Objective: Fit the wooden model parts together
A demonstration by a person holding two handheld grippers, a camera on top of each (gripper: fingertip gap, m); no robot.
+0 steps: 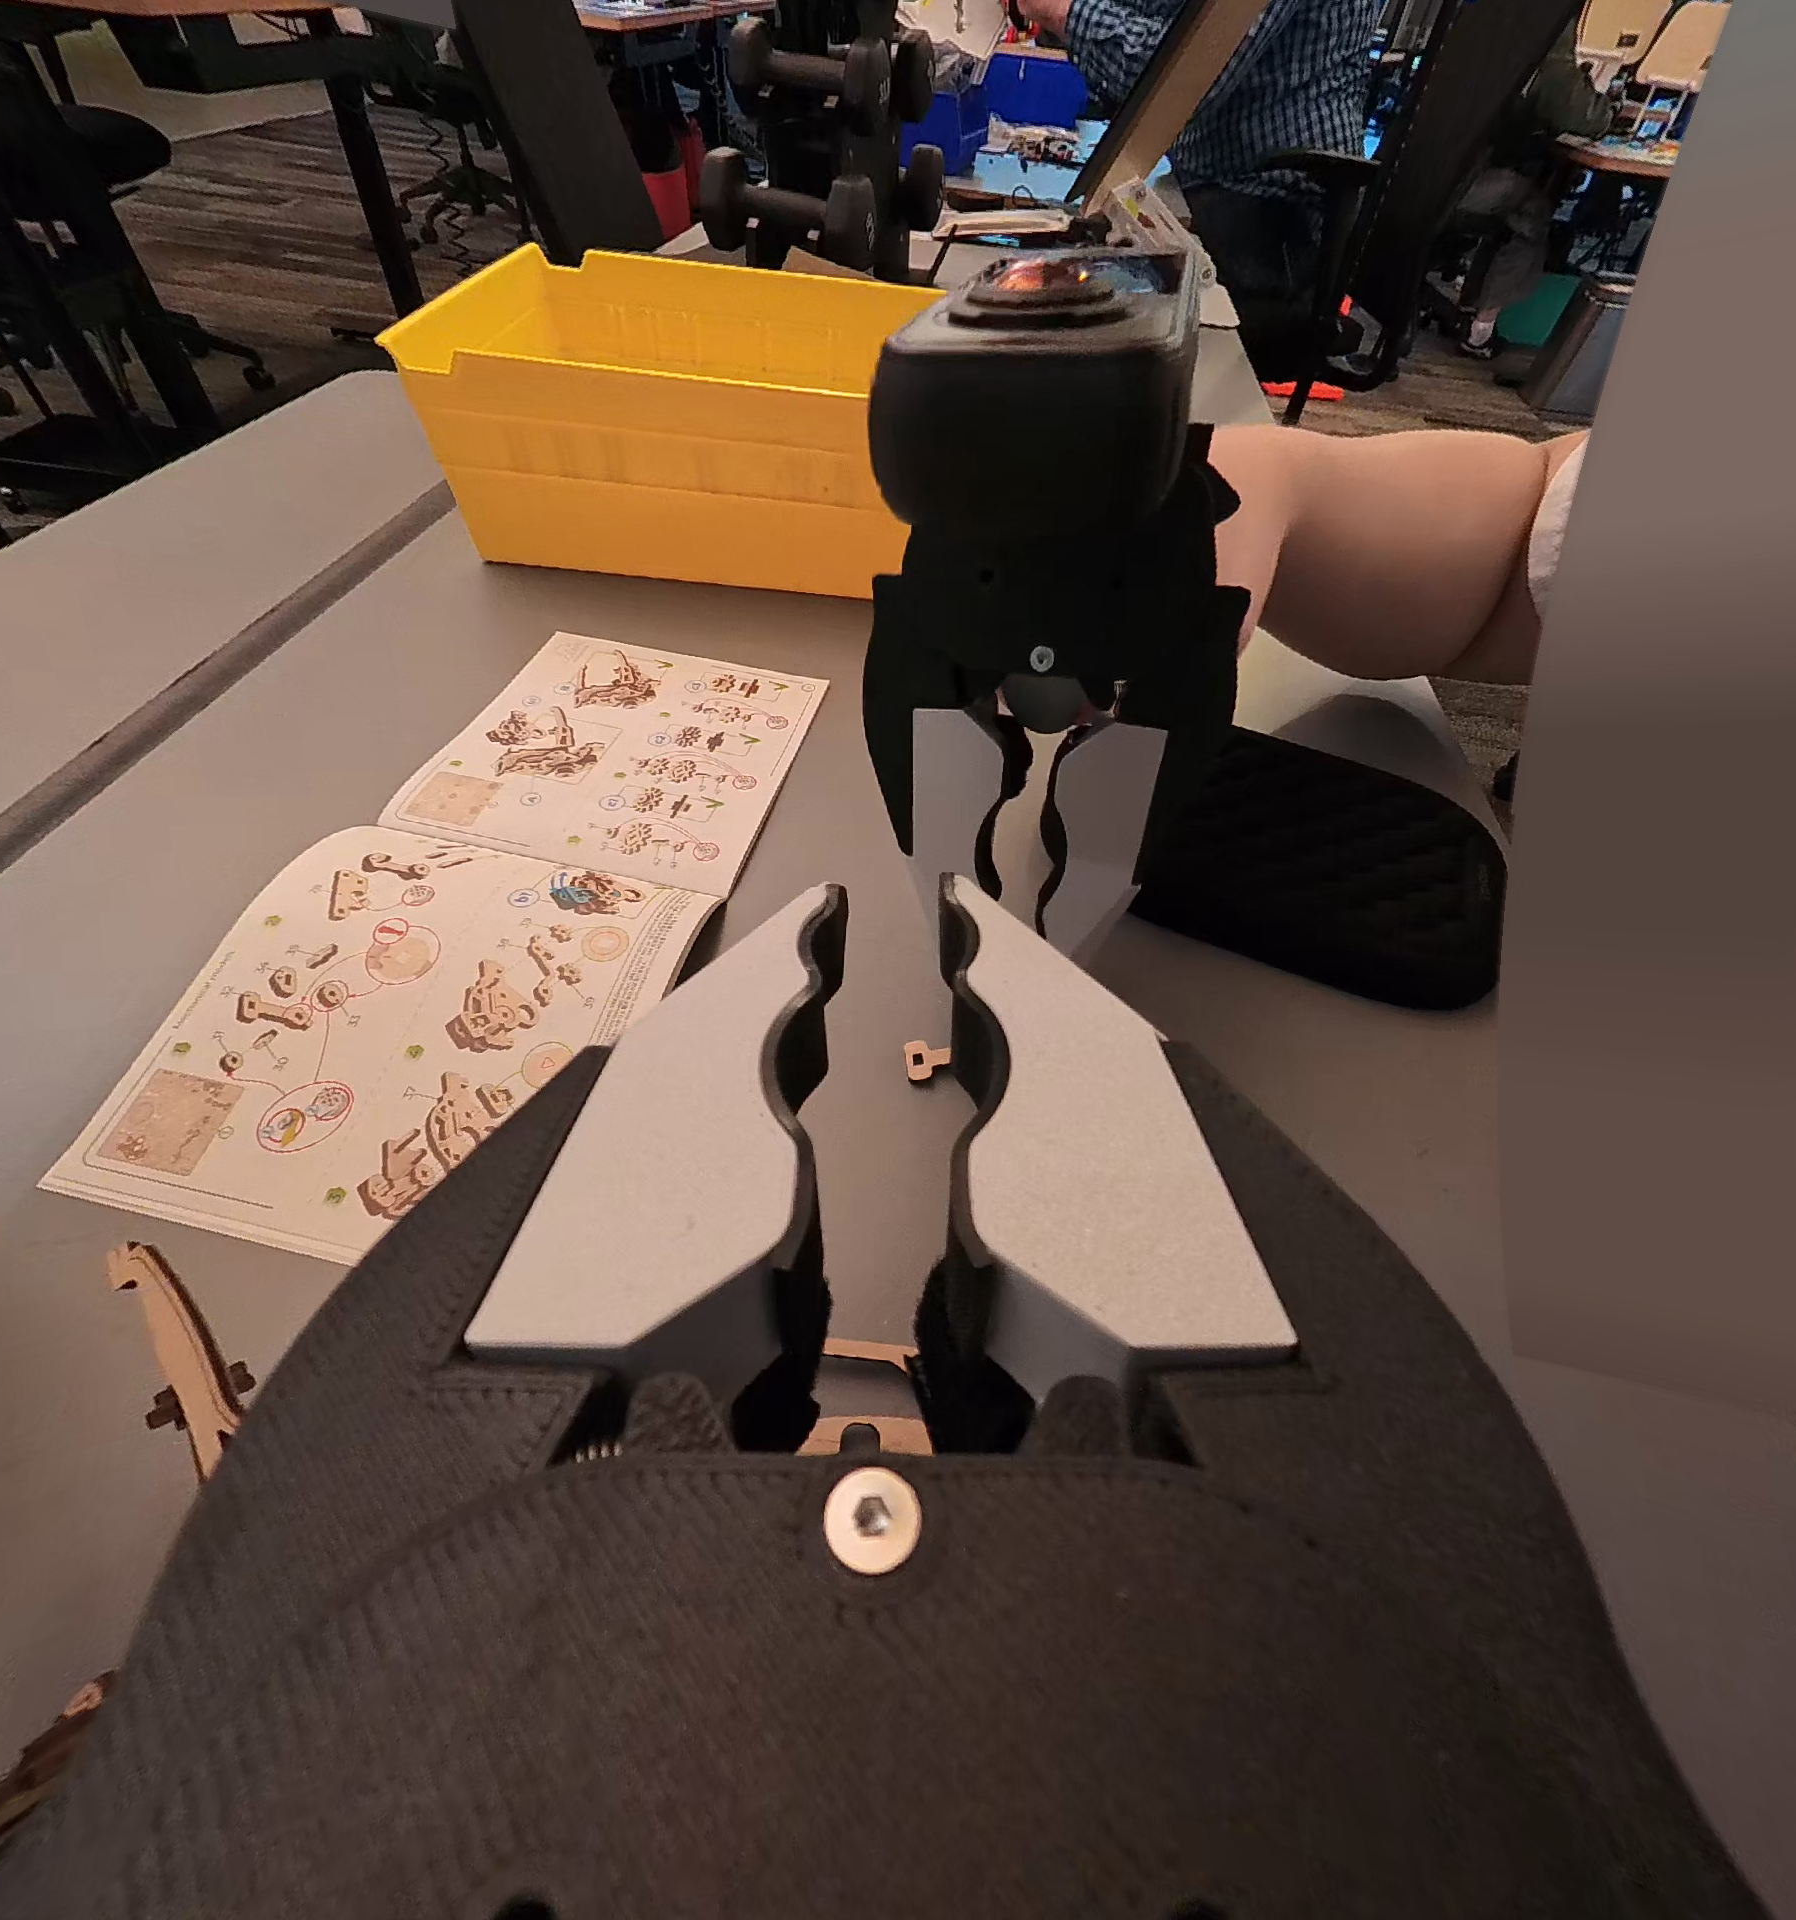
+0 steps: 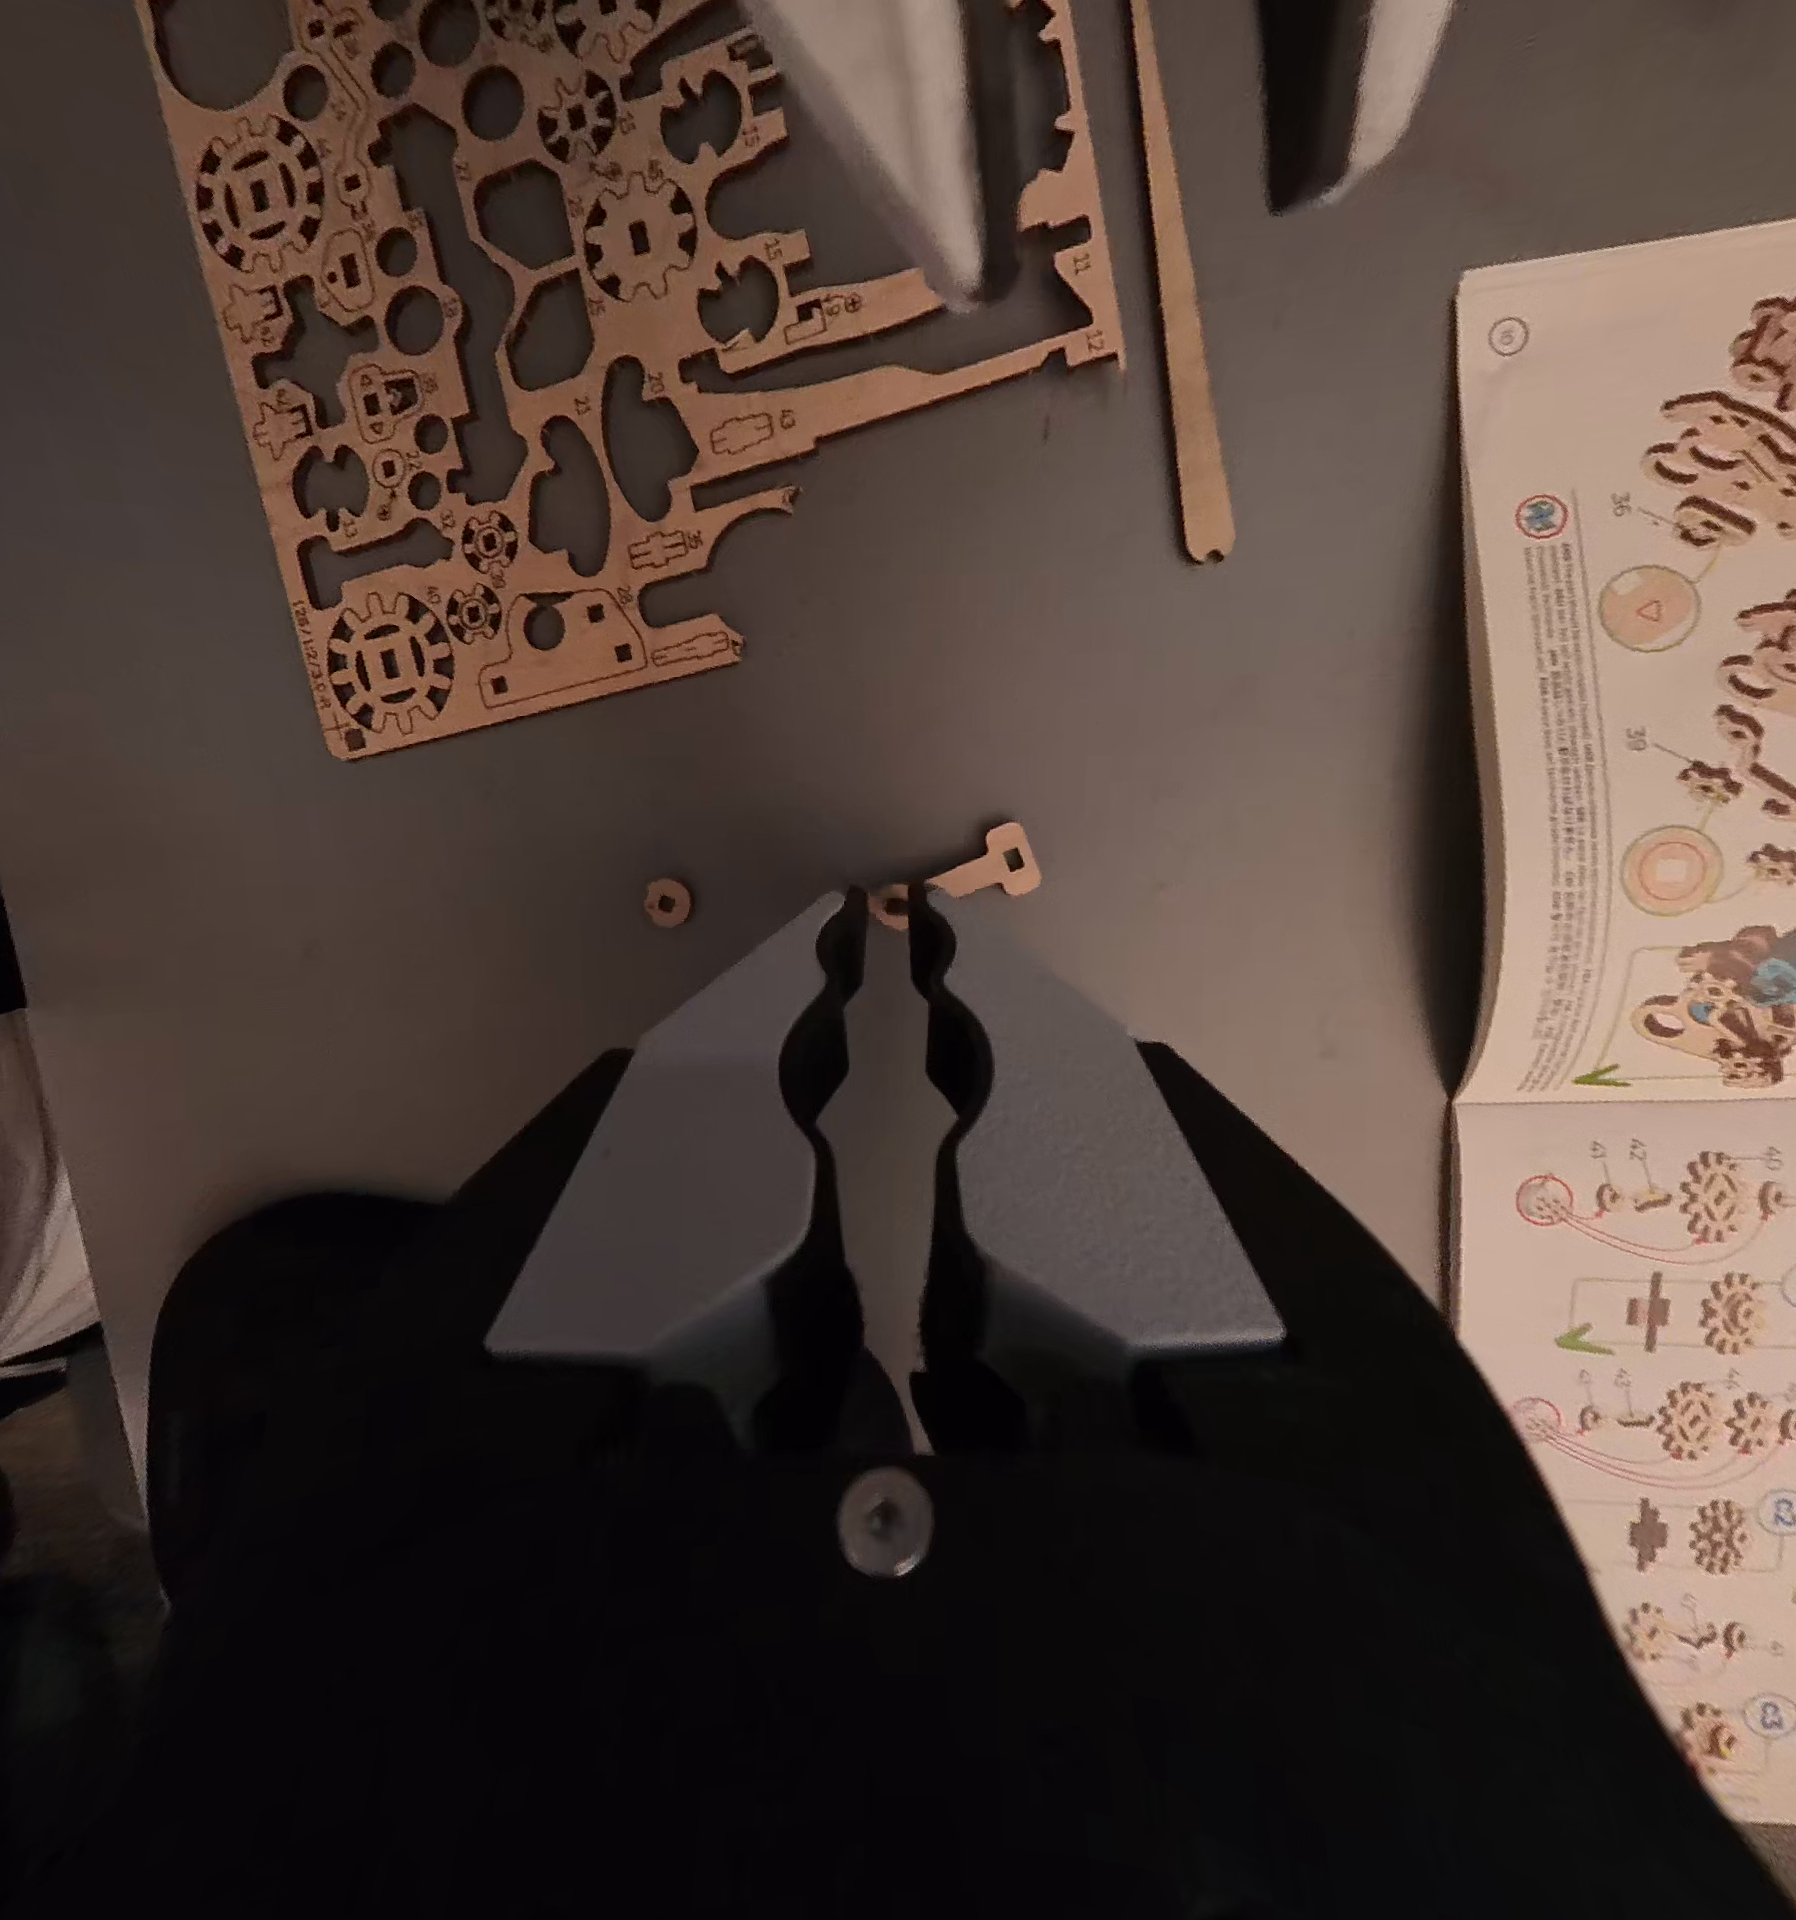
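Note:
My right gripper (image 2: 886, 900) points down at the grey table (image 2: 977, 675), its tips closed on a small round wooden ring (image 2: 890, 902). The ring sits at the shaft end of a key-shaped wooden part (image 2: 989, 869) lying on the table. A second small ring (image 2: 668, 900) lies to the left. My left gripper (image 1: 889, 920) is open and empty, held above the table and facing the right gripper (image 1: 1019, 904). The key-shaped part (image 1: 925, 1062) shows between the left fingers. The left gripper's fingers (image 2: 915, 156) reach in at the top of the right wrist view.
A laser-cut wooden sheet (image 2: 520, 364) with several punched-out holes and a wooden strip (image 2: 1190, 343) lie beyond the parts. An open instruction booklet (image 1: 437, 935) lies alongside (image 2: 1652, 935). A yellow bin (image 1: 665, 436) and a black pad (image 1: 1320, 883) stand farther back. A person's arm (image 1: 1393, 540) holds the right gripper. The tips of one gripper are about 11 centimeters away from the tips of the other.

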